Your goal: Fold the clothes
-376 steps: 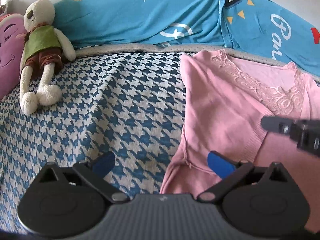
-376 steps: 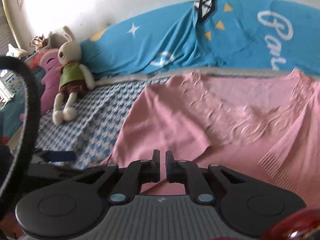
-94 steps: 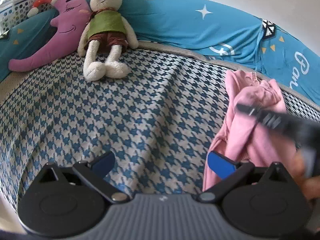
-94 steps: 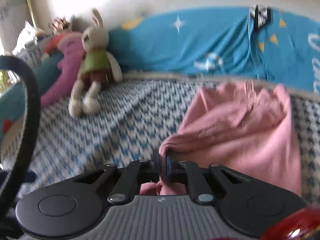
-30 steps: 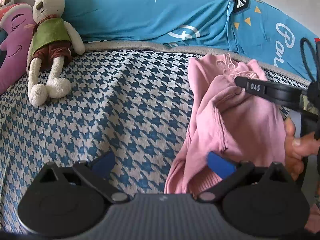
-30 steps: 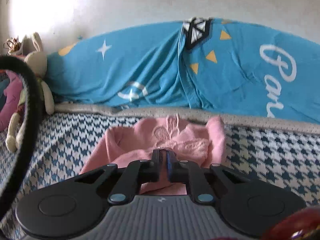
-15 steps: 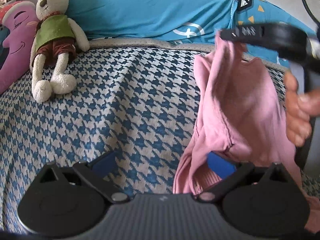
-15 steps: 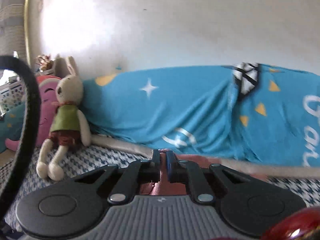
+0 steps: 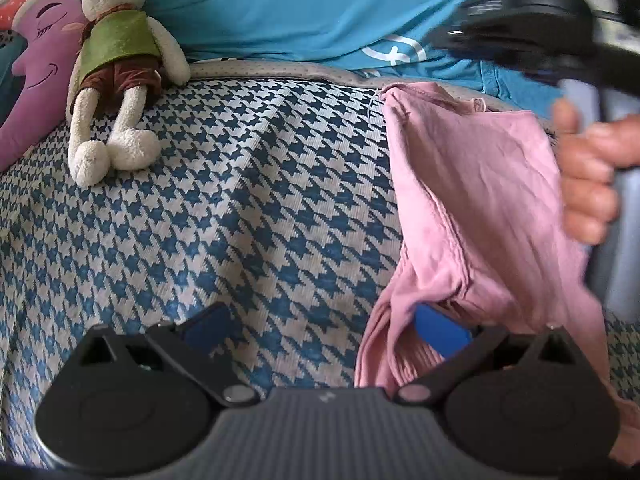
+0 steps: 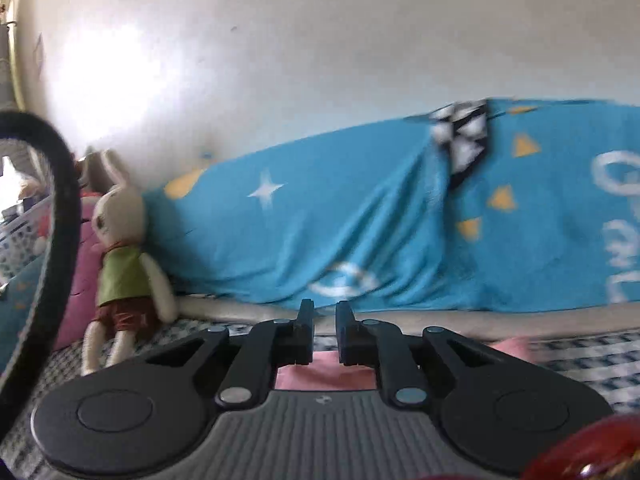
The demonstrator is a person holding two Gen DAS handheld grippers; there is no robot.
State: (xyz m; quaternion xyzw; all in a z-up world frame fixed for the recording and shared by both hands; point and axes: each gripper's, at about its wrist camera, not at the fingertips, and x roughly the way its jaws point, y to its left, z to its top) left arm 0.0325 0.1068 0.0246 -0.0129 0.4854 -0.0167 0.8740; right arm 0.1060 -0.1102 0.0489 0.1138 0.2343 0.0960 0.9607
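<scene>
Left hand-held gripper: fingers spread wide apart, low over the bed. Its right blue pad lies against the near, bunched edge of the pink garment, with folds of cloth draped over it; its left blue pad hangs over bare bedcover, clear of the cloth.

Right hand-held gripper: fingers parted by a narrow gap with nothing between them, raised and pointing toward the wall. In the left wrist view its dark body is seen above the garment's far end, gripped by a hand at the garment's right side. In the right wrist view only a strip of the garment shows, below and behind the fingertips.

The pink garment lies in a folded, rumpled band on the blue-and-white houndstooth bedcover, running from the left gripper's right pad away toward the blue printed quilt along the wall. Well to the left, a stuffed rabbit leans beside a purple moon cushion.
</scene>
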